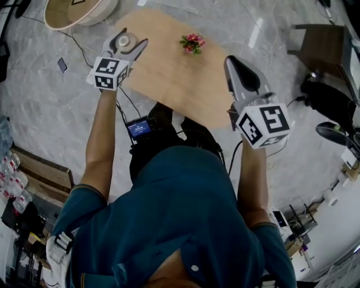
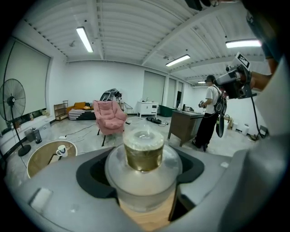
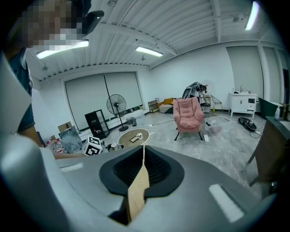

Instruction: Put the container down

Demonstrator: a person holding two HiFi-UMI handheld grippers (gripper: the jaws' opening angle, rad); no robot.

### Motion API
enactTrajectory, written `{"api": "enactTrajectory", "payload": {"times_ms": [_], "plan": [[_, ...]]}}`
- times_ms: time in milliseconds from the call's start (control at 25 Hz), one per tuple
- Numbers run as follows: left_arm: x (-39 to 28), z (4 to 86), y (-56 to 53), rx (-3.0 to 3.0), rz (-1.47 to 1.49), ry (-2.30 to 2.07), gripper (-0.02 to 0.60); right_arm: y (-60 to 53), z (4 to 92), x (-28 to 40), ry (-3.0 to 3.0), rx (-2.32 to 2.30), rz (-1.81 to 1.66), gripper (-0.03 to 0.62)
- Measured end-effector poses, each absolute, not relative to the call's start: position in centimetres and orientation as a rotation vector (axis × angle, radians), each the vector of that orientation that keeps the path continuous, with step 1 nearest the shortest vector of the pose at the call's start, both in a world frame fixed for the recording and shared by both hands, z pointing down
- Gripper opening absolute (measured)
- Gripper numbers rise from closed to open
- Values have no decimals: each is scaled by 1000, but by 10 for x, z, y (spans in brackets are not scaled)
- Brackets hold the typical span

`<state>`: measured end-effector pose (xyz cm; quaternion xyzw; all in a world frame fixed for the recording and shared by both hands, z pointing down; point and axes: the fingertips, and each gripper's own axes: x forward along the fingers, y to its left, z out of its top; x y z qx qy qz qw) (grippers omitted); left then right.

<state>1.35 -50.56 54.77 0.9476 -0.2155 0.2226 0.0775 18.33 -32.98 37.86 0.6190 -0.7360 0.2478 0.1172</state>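
Note:
The container (image 1: 125, 41) is a frosted clear jar with a gold-tinted neck and clear cap. My left gripper (image 1: 134, 37) is shut on it over the far left corner of the wooden table (image 1: 169, 76). In the left gripper view the container (image 2: 144, 152) fills the space between the jaws of the left gripper (image 2: 143, 176), with table wood just beneath it. Whether its base touches the table I cannot tell. My right gripper (image 1: 230, 61) is shut and holds nothing, above the table's right edge. In its own view the right gripper (image 3: 141, 168) shows only a thin slit.
A small bunch of pink flowers (image 1: 192, 43) stands at the table's far side. A round tan table (image 1: 79, 11) is on the floor beyond, a dark chair (image 1: 318, 45) at the right. A pink armchair (image 2: 109, 117) and a standing person (image 2: 210, 113) are across the room.

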Motion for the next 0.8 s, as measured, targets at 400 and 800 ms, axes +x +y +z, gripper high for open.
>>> {"api": "enactTrajectory", "payload": {"times_ms": [400, 800], "plan": [[26, 661, -533, 2756, 771, -590, 337, -340, 428, 189, -2062, 1799, 860, 11], [30, 757, -550, 2692, 838, -527, 337, -348, 482, 182, -1976, 1779, 991, 12]]}}
